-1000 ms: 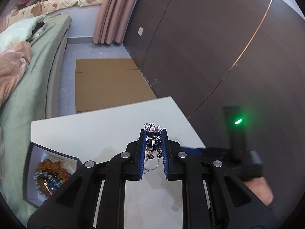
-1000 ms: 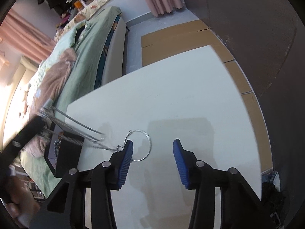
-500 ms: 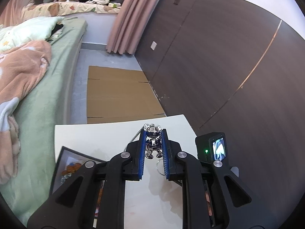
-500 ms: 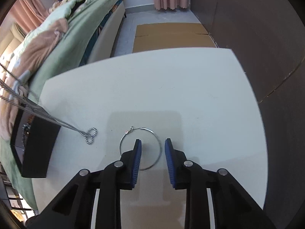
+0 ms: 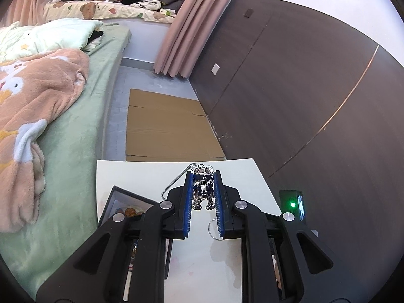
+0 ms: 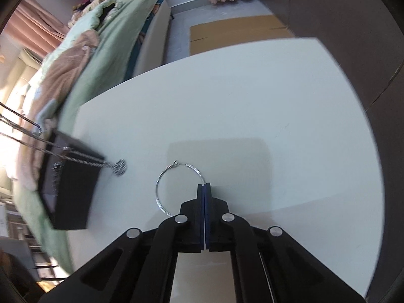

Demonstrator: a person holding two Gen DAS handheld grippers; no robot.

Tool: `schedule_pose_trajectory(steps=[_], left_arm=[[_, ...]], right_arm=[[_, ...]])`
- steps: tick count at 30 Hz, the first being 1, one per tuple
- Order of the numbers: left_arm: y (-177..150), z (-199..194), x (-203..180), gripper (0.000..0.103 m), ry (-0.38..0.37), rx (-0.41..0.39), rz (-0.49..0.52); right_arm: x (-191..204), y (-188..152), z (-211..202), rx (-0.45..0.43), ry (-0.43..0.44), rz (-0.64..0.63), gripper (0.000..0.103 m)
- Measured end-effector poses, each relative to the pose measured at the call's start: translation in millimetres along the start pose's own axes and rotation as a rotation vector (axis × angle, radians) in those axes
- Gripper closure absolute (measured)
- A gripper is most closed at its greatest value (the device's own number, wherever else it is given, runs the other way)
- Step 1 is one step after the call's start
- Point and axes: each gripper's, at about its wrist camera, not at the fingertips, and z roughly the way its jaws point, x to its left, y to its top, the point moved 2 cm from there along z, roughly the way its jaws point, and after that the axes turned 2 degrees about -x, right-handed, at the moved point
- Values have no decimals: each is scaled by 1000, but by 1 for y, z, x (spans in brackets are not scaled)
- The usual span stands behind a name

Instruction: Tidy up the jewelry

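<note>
My left gripper (image 5: 203, 176) is shut on a silver bear pendant (image 5: 202, 189) and holds it above the white table (image 5: 141, 174). Its chain (image 5: 174, 181) hangs down to the left; in the right wrist view the chain (image 6: 75, 159) stretches from the upper left, its clasp end (image 6: 119, 167) near the table. A black jewelry box (image 5: 121, 202) with beaded pieces sits below the left gripper; it also shows in the right wrist view (image 6: 70, 192). My right gripper (image 6: 204, 184) is shut on the rim of a thin silver hoop (image 6: 164, 181) lying on the table (image 6: 252, 101).
A bed with a green cover (image 5: 75, 131) and a peach blanket (image 5: 32, 96) runs along the table's left side. Flat cardboard (image 5: 166, 131) lies on the floor beyond the table. A dark wood-panel wall (image 5: 303, 88) stands on the right.
My right gripper has closed from open onto the hoop's rim. My left gripper has lifted the pendant higher, pulling the chain up and left over the box.
</note>
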Motion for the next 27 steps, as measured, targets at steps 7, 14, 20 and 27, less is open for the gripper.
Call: schedule_pose_trajectory(steps=[7,14,20,27], left_arm=[[-3,-13,6,87,5,-14,-4],[0,-10,10,87,6,-18,-16],[8,-10,21,89,9,-37,-44],[14,-5,28,89,9,-36,-50]], right_arm=[[21,-12,-14,-25,-23,-89,98],[30,3,1,-44,-177,-234,97],[45,6,-11,-140,-202,-357,37],[53,16,11,-86,-182,-358,56]])
